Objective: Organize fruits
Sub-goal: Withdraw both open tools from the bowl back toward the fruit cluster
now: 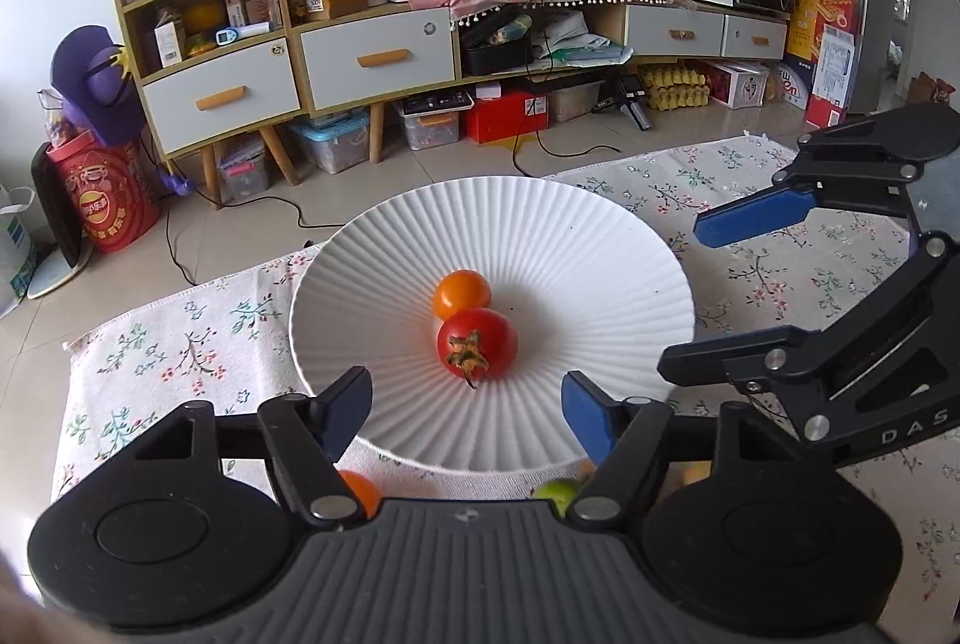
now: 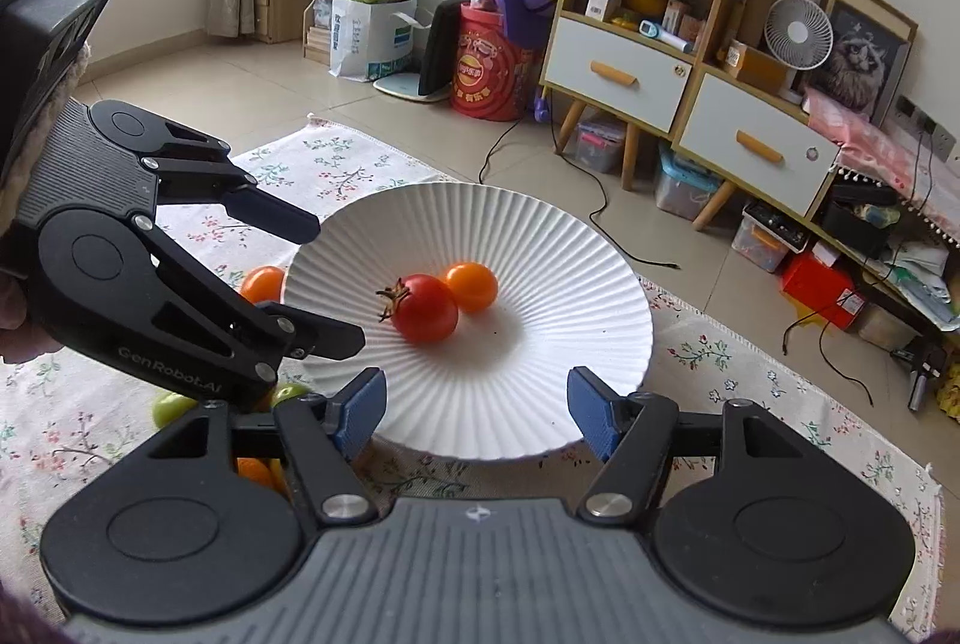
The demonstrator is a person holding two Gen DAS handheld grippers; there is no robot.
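On the flowered cloth (image 1: 180,344) sits a ribbed white plate (image 1: 540,236), and inside it a red tomato (image 1: 477,347) touches an orange tomato (image 1: 462,291). Left hand-held gripper (image 1: 467,407) and right hand-held gripper (image 2: 477,404) both hover wide open, empty. Green fruit (image 2: 171,407) and orange fruit (image 2: 262,284) lie just outside the plate's rim.
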